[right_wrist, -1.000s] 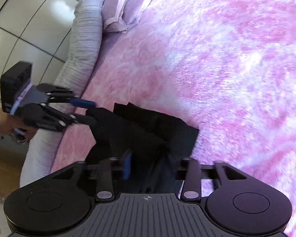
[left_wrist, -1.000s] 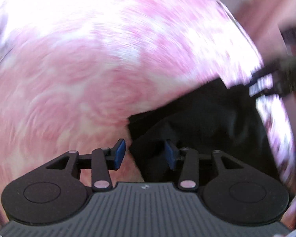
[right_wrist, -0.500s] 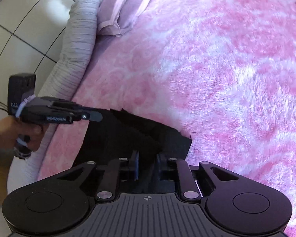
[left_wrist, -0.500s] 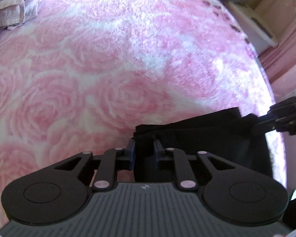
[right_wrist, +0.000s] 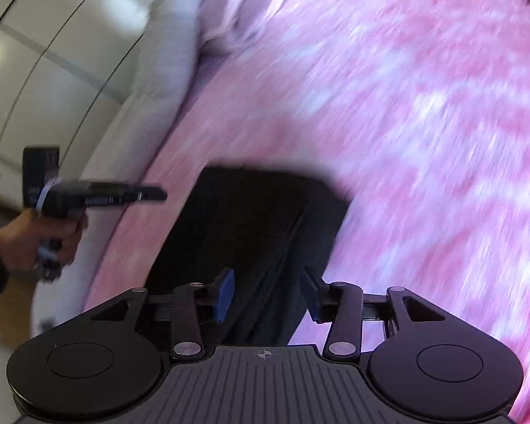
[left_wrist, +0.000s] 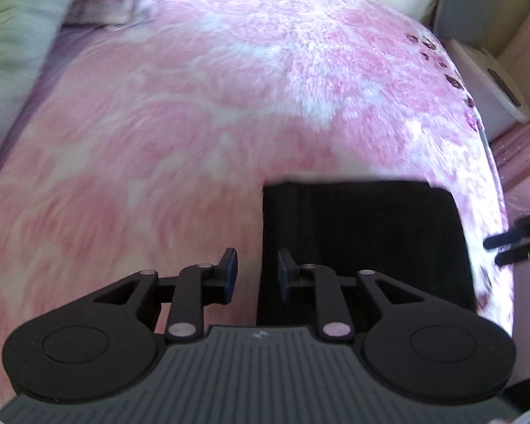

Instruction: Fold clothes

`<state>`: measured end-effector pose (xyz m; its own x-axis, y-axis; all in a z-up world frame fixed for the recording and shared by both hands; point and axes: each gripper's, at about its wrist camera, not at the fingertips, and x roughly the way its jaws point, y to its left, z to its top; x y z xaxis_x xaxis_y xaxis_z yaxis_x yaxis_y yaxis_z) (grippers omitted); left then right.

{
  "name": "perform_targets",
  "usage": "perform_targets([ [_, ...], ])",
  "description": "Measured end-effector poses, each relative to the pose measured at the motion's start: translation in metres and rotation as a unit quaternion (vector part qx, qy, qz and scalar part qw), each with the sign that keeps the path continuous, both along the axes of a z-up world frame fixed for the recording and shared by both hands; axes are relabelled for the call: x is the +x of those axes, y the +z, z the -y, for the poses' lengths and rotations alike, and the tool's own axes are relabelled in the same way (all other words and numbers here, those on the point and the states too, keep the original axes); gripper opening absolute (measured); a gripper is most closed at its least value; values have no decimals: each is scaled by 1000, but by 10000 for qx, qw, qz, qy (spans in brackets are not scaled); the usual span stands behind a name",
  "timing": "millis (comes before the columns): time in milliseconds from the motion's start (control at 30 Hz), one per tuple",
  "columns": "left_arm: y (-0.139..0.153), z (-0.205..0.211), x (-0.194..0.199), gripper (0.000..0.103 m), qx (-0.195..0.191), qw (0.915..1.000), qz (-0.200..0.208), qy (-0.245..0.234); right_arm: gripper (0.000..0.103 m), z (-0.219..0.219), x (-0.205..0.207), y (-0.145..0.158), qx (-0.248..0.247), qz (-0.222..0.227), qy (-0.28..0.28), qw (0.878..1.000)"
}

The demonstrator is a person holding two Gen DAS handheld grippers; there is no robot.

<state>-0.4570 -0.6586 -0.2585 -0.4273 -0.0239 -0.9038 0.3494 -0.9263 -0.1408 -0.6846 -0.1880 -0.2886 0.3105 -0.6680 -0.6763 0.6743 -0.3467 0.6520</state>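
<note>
A black garment (left_wrist: 364, 240) lies folded into a neat, flat rectangle on a bed covered by a fluffy pink blanket (left_wrist: 201, 113) patterned with roses. In the left wrist view the garment sits at about four o'clock from the picture's centre, close to the bed's near edge, with straight edges and a square corner. In the right wrist view the same garment (right_wrist: 251, 226) lies low in the middle, towards six o'clock, showing a long crease or layered edge running down its length.

The left claw (left_wrist: 253, 275) hovers above the garment's left edge. Its blue pads stand a little apart and are opening, with nothing pressed between them; one pad is over the blanket, the other over the cloth. The right claw (right_wrist: 266, 295) hangs above the garment's near end. Its pads are clearly apart and opening, the cloth showing below the gap but not pinched.

In the right wrist view, a hand (right_wrist: 42, 236) at nine o'clock carries the left claw, held clear of the garment beside the bed's edge. A pale pillow (left_wrist: 106, 3) rests at eleven o'clock in the left wrist view.

Judging by the tidy shape and both claws letting go, this garment looks folded, or nearly so. One more fold or a smoothing pass may remain. No other clothes are visible.
</note>
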Motion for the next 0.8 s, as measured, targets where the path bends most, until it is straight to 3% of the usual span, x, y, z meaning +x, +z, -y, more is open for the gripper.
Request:
perform_targets([
  [133, 2, -45, 68, 19, 68, 9998, 91, -156, 48, -28, 63, 0, 139, 372, 744, 9964],
  [267, -15, -93, 115, 19, 80, 9977, 205, -645, 51, -51, 131, -9, 272, 399, 1181, 9918],
  [367, -35, -110, 131, 19, -68, 9964, 238, -815, 54, -61, 171, -10, 288, -39, 1329, 9907],
  [567, -68, -113, 145, 16, -224, 9969, 143, -745, 54, -56, 227, -24, 187, -949, 1040, 9899],
  [600, -73, -111, 145, 10, -228, 9969, 145, -739, 35, -54, 227, -26, 213, -973, 868, 9912],
  [633, -78, -108, 144, 3, -228, 9969, 141, -733, 7, -55, 219, -30, 262, -776, 585, 9949],
  [700, -85, -104, 143, 2, -199, 9971, 107, -728, 6, -70, 190, -40, 316, -213, -212, 9990],
  [800, -91, -100, 143, 3, -156, 9968, 48, -781, 0, -100, 166, -65, 909, -109, -796, 9926],
])
